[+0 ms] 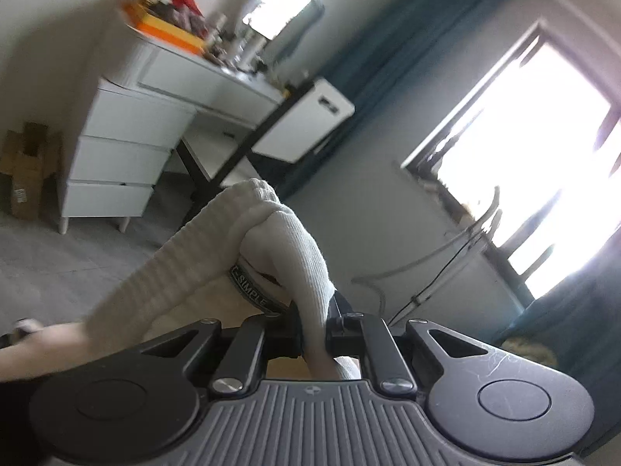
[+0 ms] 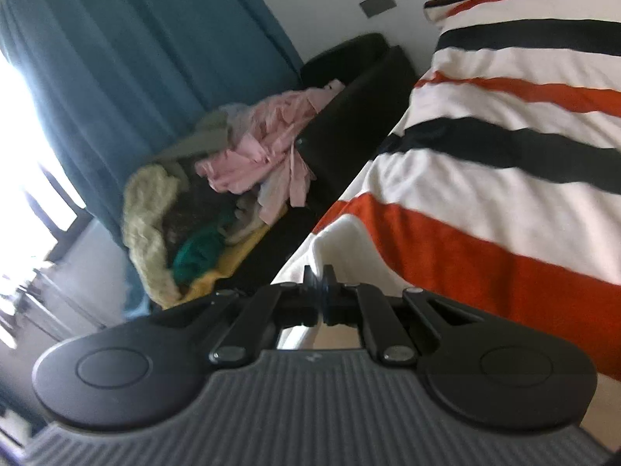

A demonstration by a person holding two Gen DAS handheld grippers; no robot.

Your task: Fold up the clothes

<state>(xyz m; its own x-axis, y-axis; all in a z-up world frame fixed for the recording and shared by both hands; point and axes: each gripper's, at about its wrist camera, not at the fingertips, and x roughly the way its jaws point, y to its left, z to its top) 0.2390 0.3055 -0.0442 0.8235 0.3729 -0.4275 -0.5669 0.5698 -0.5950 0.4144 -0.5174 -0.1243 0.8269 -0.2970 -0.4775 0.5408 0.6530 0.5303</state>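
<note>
Left tongs (image 1: 314, 330) pinched tight on the cream knit (image 1: 295, 244), lifting it clear so it hangs free and can be spread for folding; it rises toward twelve o'clock, ribbed, soft, a grey label band (image 1: 252, 291) showing at ten. Right tongs (image 2: 320, 291) look closed on white cloth (image 2: 337, 240), probably the same garment's far edge, though that's unclear. Beyond at two o'clock, the striped bed (image 2: 504, 163); at ten, a clothes pile (image 2: 217, 186).
</note>
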